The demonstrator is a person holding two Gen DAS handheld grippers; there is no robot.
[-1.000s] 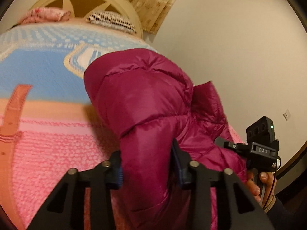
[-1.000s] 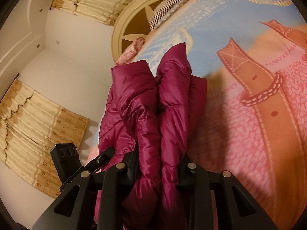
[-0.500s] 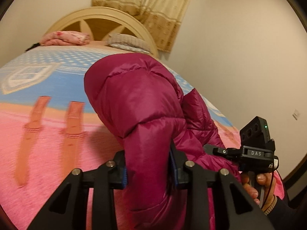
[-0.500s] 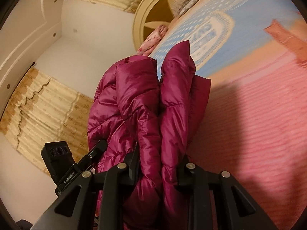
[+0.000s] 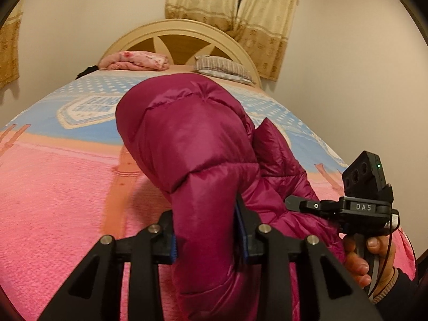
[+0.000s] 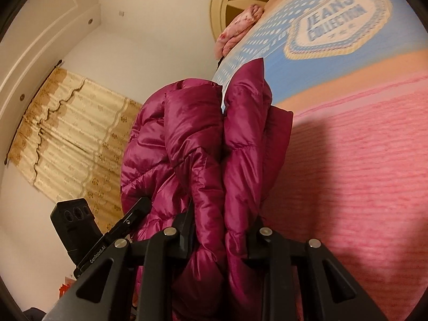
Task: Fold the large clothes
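A bunched magenta quilted puffer jacket (image 5: 187, 144) is pinched by the left claw (image 5: 206, 240) and right claw (image 6: 219, 235), lifted over the pink-and-blue bed (image 5: 53, 200); laying flat and folding appear undone.

A bed (image 5: 67, 200) bears a pink-and-blue blanket (image 5: 53, 176) and two pillows (image 5: 224, 67).

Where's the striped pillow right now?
In the left wrist view, the striped pillow lies at the head of the bed against the headboard, right of the pink folded blanket, beyond the magenta jacket.
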